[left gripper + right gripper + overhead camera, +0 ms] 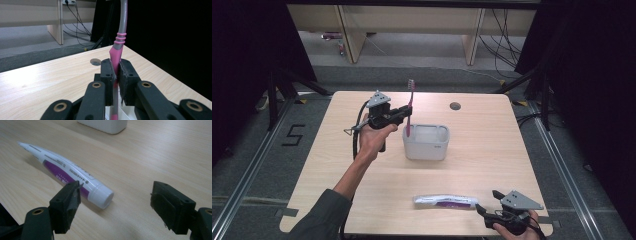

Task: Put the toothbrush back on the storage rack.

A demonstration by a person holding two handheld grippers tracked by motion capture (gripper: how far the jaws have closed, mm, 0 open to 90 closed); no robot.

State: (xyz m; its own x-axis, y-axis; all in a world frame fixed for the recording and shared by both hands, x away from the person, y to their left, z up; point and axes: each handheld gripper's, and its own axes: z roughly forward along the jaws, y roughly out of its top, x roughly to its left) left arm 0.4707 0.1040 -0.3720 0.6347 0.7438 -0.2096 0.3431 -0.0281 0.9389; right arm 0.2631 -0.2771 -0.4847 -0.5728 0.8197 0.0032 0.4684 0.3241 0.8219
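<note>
Toothbrush over container, tube pending

Left gripper (pixel 404 114) clamped on upright toothbrush (pixel 410 102), directly above white container (pixel 426 142) at counter (pixel 492 140) centre. Right gripper (pixel 115 202) open, toothpaste tube (pixel 65 173) just beyond, long axis left-right.

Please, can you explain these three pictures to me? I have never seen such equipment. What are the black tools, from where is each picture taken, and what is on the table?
A person sits at a table and holds a hand tool with two black jaws in each hand. The high view looks down from above. The other two pictures come from small cameras riding on each tool, looking along its jaws.

The left gripper is shut on a pink and grey toothbrush, held upright over a white box. The left gripper view shows the jaws clamping the toothbrush.

The right gripper is open, near the table's front edge. A white and purple tube lies on the table in front of its jaws, not yet gripped.
</note>
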